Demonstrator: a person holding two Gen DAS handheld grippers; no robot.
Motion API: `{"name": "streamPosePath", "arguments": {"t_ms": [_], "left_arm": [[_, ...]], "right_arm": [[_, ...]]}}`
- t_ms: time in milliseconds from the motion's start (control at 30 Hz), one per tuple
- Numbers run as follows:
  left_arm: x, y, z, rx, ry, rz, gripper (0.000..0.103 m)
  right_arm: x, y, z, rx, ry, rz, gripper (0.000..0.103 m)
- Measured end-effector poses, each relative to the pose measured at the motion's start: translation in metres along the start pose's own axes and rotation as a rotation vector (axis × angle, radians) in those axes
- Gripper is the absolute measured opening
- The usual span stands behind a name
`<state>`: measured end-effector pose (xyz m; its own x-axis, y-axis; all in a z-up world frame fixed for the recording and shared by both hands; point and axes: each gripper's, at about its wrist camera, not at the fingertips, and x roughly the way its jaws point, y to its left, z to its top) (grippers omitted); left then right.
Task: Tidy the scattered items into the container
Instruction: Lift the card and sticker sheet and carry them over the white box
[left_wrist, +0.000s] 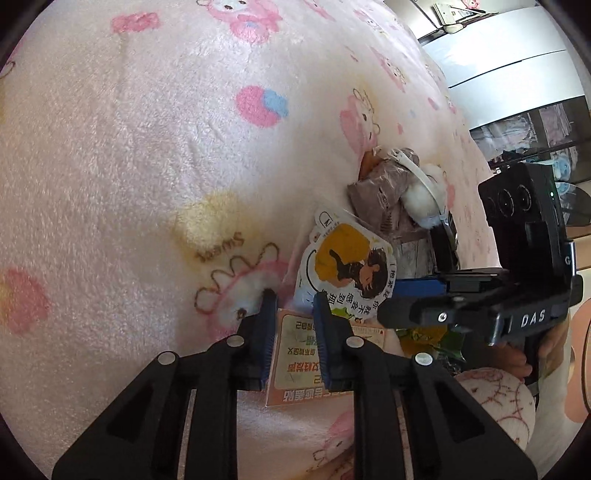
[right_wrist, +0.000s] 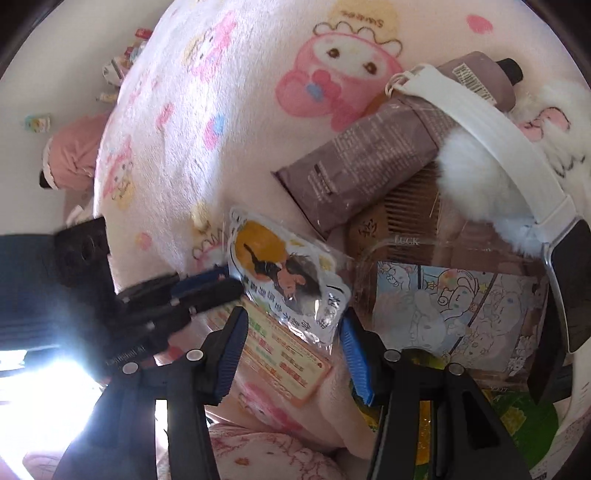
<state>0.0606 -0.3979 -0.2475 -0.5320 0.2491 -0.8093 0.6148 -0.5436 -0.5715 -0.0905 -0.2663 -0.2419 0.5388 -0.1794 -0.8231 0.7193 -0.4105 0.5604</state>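
Observation:
A sticker pack (left_wrist: 347, 266) showing a cartoon figure on a yellow disc lies on an orange printed card (left_wrist: 295, 354). My left gripper (left_wrist: 295, 306) stands narrowly open, with the pack's clear corner and the card in the gap. In the right wrist view the left gripper (right_wrist: 225, 280) sits at the sticker pack's (right_wrist: 288, 280) left edge. My right gripper (right_wrist: 291, 336) is open over the orange card (right_wrist: 288, 354) with nothing held. The clear container (right_wrist: 406, 242) to the right holds a cartoon picture (right_wrist: 454, 317), a wooden comb (right_wrist: 410, 206) and a brown tube (right_wrist: 369, 158).
Everything lies on a pink plush blanket (left_wrist: 147, 147) with cartoon prints. A white fluffy headband (right_wrist: 480, 122) lies across the container. A green packet (right_wrist: 524, 417) is at the lower right. A pink garment (right_wrist: 74, 151) lies on the floor at left. A hand (left_wrist: 517, 362) holds the right gripper (left_wrist: 402, 299).

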Motion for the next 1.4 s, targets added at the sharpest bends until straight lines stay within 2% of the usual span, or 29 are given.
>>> {"name": "streamPosePath", "arguments": {"t_ms": [67, 200, 267, 367, 500, 600, 667, 767, 867, 933, 1000, 1067, 1167, 1233, 1300, 1400], "left_arm": [[-0.005, -0.010, 0.000, 0.015, -0.017, -0.002, 0.016], [-0.038, -0.043, 0.000, 0.089, -0.064, -0.097, 0.013], [-0.053, -0.070, 0.001, 0.148, -0.091, -0.106, 0.013], [-0.068, -0.117, 0.000, 0.236, -0.108, -0.132, 0.013], [-0.077, -0.197, -0.013, 0.381, -0.094, -0.221, 0.012], [-0.059, -0.269, -0.036, 0.521, -0.033, -0.284, 0.012], [-0.033, -0.312, -0.057, 0.600, 0.046, -0.303, 0.012], [0.019, -0.368, -0.101, 0.707, 0.184, -0.306, 0.012], [0.076, -0.413, -0.143, 0.790, 0.330, -0.275, 0.012], [0.110, -0.437, -0.165, 0.839, 0.391, -0.239, 0.012], [0.135, -0.447, -0.181, 0.867, 0.422, -0.196, 0.012], [0.152, -0.451, -0.185, 0.853, 0.440, -0.187, 0.014], [0.173, -0.439, -0.182, 0.787, 0.469, -0.199, 0.015], [0.183, -0.428, -0.181, 0.774, 0.472, -0.158, 0.021], [0.190, -0.420, -0.179, 0.769, 0.482, -0.122, 0.022], [0.188, -0.416, -0.178, 0.774, 0.450, -0.094, 0.022]], "right_arm": [[0.000, -0.001, 0.000, -0.009, -0.002, -0.024, 0.046], [-0.032, -0.013, -0.013, 0.078, -0.167, 0.058, 0.044], [-0.055, -0.009, -0.028, 0.086, -0.240, 0.091, 0.044], [-0.099, 0.003, -0.063, 0.070, -0.384, 0.085, 0.044], [-0.156, 0.002, -0.129, 0.112, -0.555, 0.039, 0.045], [-0.201, -0.016, -0.188, 0.171, -0.674, 0.005, 0.045], [-0.235, -0.048, -0.240, 0.230, -0.730, -0.030, 0.045], [-0.265, -0.093, -0.314, 0.344, -0.793, -0.106, 0.045], [-0.263, -0.134, -0.369, 0.487, -0.815, -0.157, 0.045], [-0.258, -0.157, -0.396, 0.565, -0.811, -0.191, 0.045], [-0.255, -0.176, -0.411, 0.609, -0.815, -0.214, 0.045], [-0.255, -0.187, -0.421, 0.631, -0.817, -0.233, 0.045], [-0.247, -0.203, -0.419, 0.652, -0.803, -0.276, 0.045], [-0.241, -0.206, -0.412, 0.633, -0.808, -0.281, 0.045], [-0.237, -0.205, -0.404, 0.609, -0.816, -0.331, 0.045], [-0.235, -0.204, -0.398, 0.570, -0.844, -0.390, 0.045]]}}
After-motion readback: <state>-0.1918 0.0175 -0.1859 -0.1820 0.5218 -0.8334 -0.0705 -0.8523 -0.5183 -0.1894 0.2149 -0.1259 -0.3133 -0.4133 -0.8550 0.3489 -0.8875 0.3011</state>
